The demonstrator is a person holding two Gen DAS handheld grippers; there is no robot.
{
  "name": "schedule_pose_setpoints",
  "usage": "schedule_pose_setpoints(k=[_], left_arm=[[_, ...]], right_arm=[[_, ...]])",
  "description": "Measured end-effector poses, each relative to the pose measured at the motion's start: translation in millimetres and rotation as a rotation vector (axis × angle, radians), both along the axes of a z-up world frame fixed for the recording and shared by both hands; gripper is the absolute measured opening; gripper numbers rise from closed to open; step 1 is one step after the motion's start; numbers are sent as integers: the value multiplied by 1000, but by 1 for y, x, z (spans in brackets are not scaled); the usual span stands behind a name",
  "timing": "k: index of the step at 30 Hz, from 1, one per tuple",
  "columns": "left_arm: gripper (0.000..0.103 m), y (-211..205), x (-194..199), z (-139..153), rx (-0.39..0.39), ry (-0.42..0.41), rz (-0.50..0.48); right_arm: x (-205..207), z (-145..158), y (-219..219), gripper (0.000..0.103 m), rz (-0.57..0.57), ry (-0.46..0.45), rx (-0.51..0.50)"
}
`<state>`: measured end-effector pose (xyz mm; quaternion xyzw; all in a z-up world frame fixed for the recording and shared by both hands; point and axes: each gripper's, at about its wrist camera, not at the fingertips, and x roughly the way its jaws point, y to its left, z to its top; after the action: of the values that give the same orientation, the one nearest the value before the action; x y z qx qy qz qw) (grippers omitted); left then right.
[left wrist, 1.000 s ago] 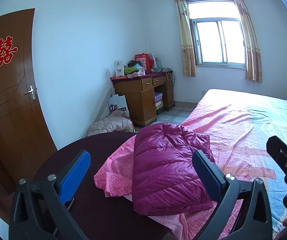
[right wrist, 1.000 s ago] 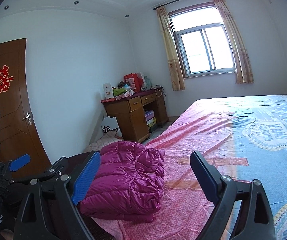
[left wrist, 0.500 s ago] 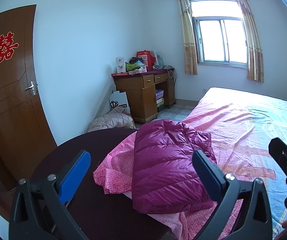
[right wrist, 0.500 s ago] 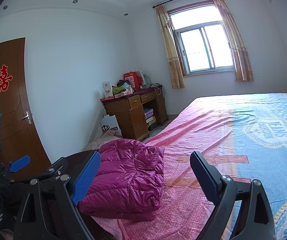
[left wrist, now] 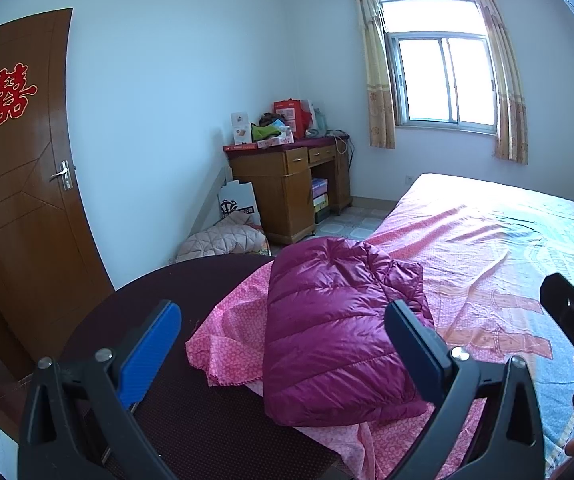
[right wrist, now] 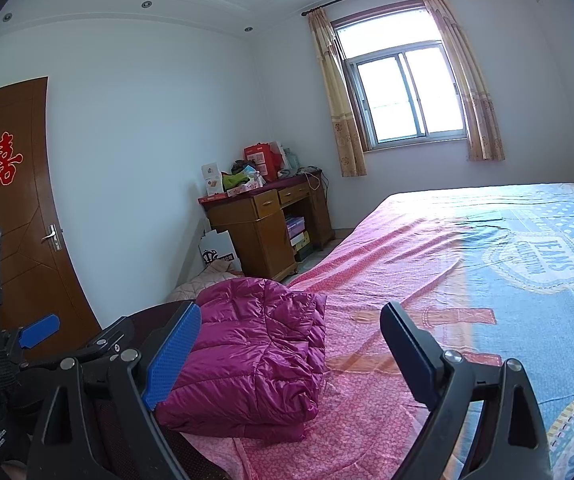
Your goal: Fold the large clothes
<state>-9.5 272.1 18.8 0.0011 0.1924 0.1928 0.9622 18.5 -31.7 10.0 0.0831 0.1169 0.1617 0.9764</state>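
The magenta down jacket (left wrist: 339, 332) lies as a compact, puffy bundle on the near corner of the bed (left wrist: 487, 248), on the pink part of the bedsheet (left wrist: 467, 280), so I judge the folding to be done or all but done — this moment looks like a stand-off after the last fold, with nothing in hand. The left gripper (left wrist: 283, 340) is spread wide and empty, its blue pad off to the left over the dark rounded surface (left wrist: 175, 400) at the bed's foot and its other finger in front of the jacket's right side; the bundle shows between the two fingers but beyond them, not touched. The right gripper (right wrist: 291, 344) is likewise wide open and holds nothing; in its view the jacket (right wrist: 255, 356) sits to the lower left, just past the blue pad, while the far finger stands over bare sheet (right wrist: 427, 280). The layers show stacked at the near edge in the right wrist view, and the top layer bulges — down filling tends to spring back. If anything is left, the next move would call for pressing the bundle flat or squaring its loose upper corner, coming down from above with both grippers rather than pinching an edge, which might drag the slippery shell and undo the fold.
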Motion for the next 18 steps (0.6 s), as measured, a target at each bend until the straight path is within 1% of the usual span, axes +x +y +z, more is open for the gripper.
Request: schedule_pose_setpoints(k=[18], left_arm=[[103,0,3,-3,-6,14,2]], right_arm=[[4,-5,-1,92,-9,17,12]])
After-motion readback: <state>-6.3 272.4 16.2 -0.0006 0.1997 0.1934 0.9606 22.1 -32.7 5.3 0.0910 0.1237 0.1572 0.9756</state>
